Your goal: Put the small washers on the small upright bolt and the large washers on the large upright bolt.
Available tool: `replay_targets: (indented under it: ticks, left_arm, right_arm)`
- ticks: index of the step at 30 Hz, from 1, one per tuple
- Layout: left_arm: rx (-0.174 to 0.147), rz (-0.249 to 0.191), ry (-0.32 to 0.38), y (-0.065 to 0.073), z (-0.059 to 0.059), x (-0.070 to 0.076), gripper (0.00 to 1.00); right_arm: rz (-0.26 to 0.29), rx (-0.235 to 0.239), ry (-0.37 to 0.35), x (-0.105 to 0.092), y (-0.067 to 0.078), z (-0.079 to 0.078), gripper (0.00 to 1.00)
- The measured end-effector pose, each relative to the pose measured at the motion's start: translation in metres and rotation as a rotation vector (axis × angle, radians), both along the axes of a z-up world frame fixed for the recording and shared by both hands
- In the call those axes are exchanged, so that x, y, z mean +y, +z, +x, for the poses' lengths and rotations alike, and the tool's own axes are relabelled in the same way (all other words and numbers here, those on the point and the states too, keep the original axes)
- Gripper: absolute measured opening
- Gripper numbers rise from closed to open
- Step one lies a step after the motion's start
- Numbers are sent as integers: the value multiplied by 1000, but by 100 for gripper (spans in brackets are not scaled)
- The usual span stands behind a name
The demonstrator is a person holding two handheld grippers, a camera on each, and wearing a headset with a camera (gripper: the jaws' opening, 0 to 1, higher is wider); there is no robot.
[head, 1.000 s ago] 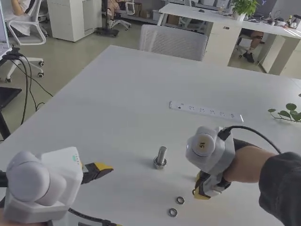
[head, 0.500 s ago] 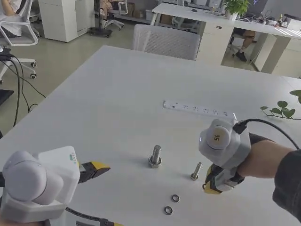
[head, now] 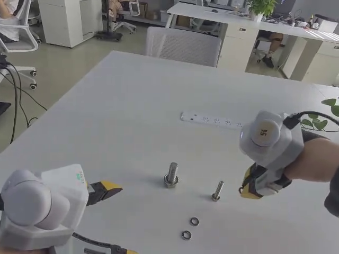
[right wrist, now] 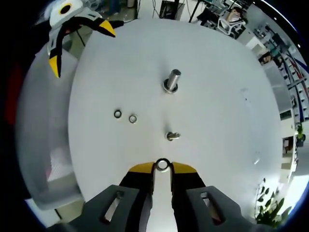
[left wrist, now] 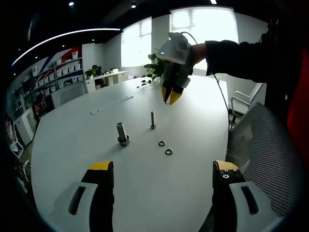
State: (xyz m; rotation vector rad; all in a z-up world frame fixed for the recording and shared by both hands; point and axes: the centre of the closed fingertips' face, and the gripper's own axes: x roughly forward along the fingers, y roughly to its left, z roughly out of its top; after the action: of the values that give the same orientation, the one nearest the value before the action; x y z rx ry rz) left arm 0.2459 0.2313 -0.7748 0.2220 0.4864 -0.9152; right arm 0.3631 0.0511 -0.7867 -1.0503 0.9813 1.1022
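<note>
R gripper pinched shut on a washer; L gripper wide open, empty. Centre hole over small bolt, keep washer level, lower straight, then let go.

Shiny metal bolts, washers; matt white table.

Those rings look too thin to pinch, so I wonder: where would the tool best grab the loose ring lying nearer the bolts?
Probably its outer rim, coming straight down, one jaw on each side. The washer lies flat on the table, so only its thin edge offers a hold. The other washer lies close but apart; set the jaws clear of it.
</note>
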Motion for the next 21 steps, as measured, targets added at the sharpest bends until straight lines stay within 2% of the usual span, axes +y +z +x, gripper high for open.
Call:
replay_targets:
  ticks: [6,12,18,21]
  left_arm:
    - [-2,0,2,1,0,1,84]
    - [0,-1,5,1,-1,2,84]
    - [1,0,11,0,-1,4,84]
    - [3,1,14,-1,-1,6,84]
  right_arm:
    - [8,-30,22,9,13,6,14]
    - [3,-46,47,16,18,14,14]
    - [-1,-41,67,25,16,19,14]
    - [-11,-36,77,28,10,21,14]
